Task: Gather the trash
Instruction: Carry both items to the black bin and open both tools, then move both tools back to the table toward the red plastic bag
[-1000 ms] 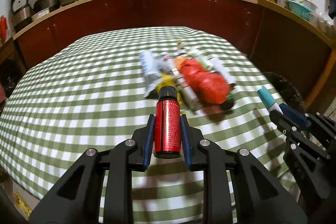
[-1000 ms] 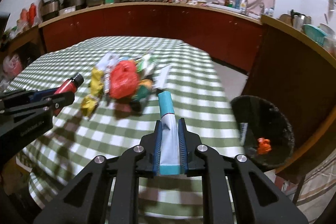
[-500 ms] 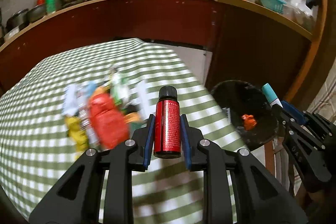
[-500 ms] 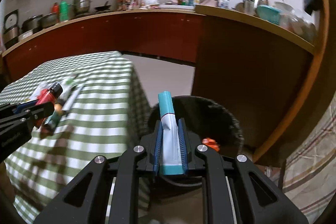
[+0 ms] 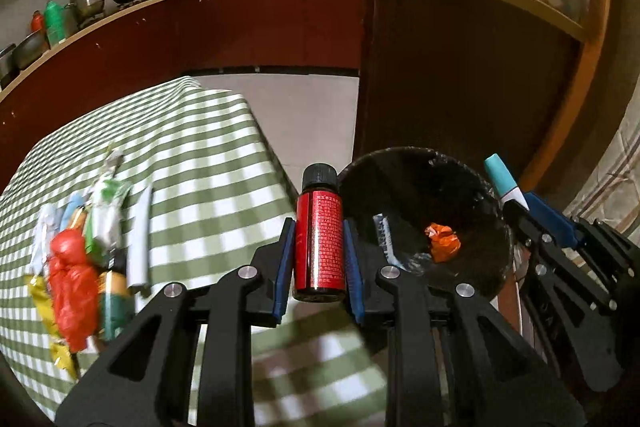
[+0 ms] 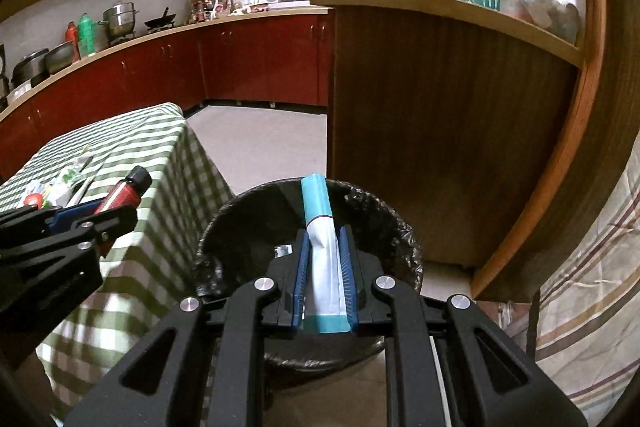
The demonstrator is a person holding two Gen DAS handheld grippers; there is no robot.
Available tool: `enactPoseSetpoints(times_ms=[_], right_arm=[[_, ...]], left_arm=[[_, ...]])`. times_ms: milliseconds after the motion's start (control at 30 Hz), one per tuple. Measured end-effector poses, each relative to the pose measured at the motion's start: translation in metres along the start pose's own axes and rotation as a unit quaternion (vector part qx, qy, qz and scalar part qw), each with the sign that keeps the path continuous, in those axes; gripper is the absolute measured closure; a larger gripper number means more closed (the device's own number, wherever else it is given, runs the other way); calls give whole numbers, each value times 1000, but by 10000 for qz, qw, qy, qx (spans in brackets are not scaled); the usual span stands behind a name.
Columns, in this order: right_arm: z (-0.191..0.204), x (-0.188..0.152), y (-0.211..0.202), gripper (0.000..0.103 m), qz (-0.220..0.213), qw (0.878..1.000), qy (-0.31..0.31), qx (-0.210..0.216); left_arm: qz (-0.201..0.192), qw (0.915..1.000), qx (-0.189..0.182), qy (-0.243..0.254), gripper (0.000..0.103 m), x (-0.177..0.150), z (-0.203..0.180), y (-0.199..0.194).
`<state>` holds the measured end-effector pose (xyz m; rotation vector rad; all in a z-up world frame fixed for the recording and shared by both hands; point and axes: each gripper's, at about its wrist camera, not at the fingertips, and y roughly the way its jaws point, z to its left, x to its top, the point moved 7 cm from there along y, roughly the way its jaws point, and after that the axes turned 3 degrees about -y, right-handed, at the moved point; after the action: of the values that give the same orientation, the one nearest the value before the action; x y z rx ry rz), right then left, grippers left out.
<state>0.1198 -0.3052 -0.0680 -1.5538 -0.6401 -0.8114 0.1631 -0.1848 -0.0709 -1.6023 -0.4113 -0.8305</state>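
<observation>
My left gripper (image 5: 319, 247) is shut on a small red bottle with a black cap (image 5: 319, 235), held over the table's right edge beside the black bin (image 5: 472, 187). My right gripper (image 6: 325, 267) is shut on a white and teal tube (image 6: 322, 251), held right over the bin (image 6: 384, 215). The bin holds an orange crumpled scrap (image 5: 442, 242) and a white wrapper (image 5: 386, 239). A heap of trash (image 5: 80, 259) lies on the green checked table (image 5: 208, 163), left of my left gripper. The left gripper with the bottle also shows in the right wrist view (image 6: 116, 203).
A tall wooden cabinet side (image 6: 440, 131) stands just behind the bin. Red kitchen cabinets (image 5: 240, 23) with pots on the counter run along the back. A striped curtain (image 6: 592, 287) hangs at the right. Bare floor (image 6: 256, 143) lies between table and cabinets.
Both grippers have swung right from over the table towards the bin, still holding the bottle and the tube. The trash heap has slid to the left of view.
</observation>
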Motion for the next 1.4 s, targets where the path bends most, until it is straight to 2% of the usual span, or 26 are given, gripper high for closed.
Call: enactPoseSetpoints(times_ms=[367,633,733,767,800,967,1133,1400], right_arm=[[-19,5,30,86,80,9999,114,34],[-27,4,46,84,155,9996,228,85],[-30,3,48,77,174,9994,277,73],[-31,3,48,74,164,9994,293,63],[-32,3,48,74,155,9994,308,54],[-36,3,43,73,147,9992,376,16],[-35,4,37,68,134,9991,396,-28],[-10,2,24,62,150,9993,324,145]], left_arm=[[306,9995,63,89,80,15,-30,41],[493,9986,207,51,79,16,-35,53],[537,9983,233,31,71,18,-35,55],[520,9983,245,27,61,18,-35,54],[497,9984,253,23,58,19,-35,53],[453,9986,280,21,57,19,-33,51],[367,9988,321,26,52,19,-25,41],[250,9985,474,-56,47,8,14,9]])
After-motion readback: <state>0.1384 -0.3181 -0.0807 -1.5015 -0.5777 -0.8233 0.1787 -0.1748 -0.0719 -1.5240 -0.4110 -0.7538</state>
